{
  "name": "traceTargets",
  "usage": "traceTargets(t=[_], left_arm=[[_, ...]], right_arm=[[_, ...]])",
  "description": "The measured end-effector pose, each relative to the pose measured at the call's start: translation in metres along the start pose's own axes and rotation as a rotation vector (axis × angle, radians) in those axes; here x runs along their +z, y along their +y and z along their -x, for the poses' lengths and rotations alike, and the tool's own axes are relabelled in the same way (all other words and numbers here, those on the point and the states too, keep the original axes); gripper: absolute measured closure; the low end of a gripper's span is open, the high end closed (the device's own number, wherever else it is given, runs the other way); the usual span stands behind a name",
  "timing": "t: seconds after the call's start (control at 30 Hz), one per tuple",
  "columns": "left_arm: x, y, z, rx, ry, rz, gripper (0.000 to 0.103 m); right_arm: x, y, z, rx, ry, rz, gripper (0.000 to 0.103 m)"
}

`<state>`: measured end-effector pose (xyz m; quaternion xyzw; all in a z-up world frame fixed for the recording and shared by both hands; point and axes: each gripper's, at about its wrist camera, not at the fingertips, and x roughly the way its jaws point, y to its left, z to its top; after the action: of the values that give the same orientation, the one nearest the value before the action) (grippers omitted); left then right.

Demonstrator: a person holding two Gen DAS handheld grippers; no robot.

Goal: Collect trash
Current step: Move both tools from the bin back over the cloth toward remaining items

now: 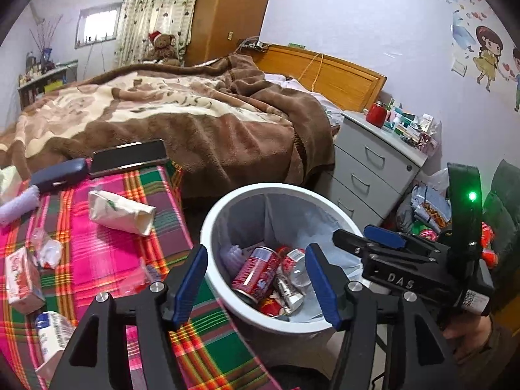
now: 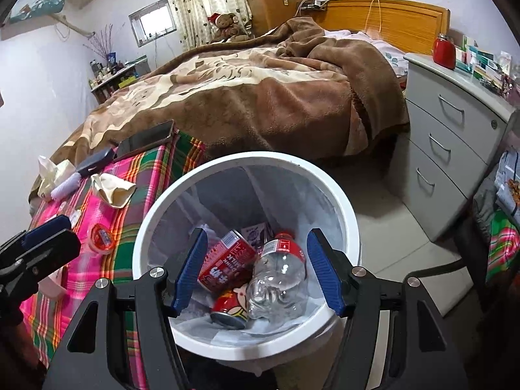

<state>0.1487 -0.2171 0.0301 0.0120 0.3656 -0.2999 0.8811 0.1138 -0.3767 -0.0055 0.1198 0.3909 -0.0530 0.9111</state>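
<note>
Both grippers, left (image 1: pixel 256 279) and right (image 2: pixel 256 271), hover with fingers apart and empty over the white bin (image 2: pixel 162 214), where red cans (image 2: pixel 224 266) and a clear bottle (image 2: pixel 279 279) lie beside the plaid-covered table (image 1: pixel 107 253).

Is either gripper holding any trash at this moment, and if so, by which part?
Nothing is held. The left gripper and the right gripper are both open and empty above the white bin.
</note>
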Motion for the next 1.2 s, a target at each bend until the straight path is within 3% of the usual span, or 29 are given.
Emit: traceTargets(t=[0.3,0.83,1.2], left_arm=[[-0.009,0.013,0.023,0.026,-0.022,0.031,0.041],[-0.035,0.047,0.072,0.138,-0.075,0.058,0.041],[-0.061,0.098,0.1,0.221,-0.091,0.167,0.039]], right_arm=[[-0.004,0.015,0.008,0.04,-0.021,0.005,0.038],[-0.015,0.059,0.024,0.128,-0.079,0.061,0.038],[-0.021,0.092,0.014,0.183,-0.064,0.114,0.038]])
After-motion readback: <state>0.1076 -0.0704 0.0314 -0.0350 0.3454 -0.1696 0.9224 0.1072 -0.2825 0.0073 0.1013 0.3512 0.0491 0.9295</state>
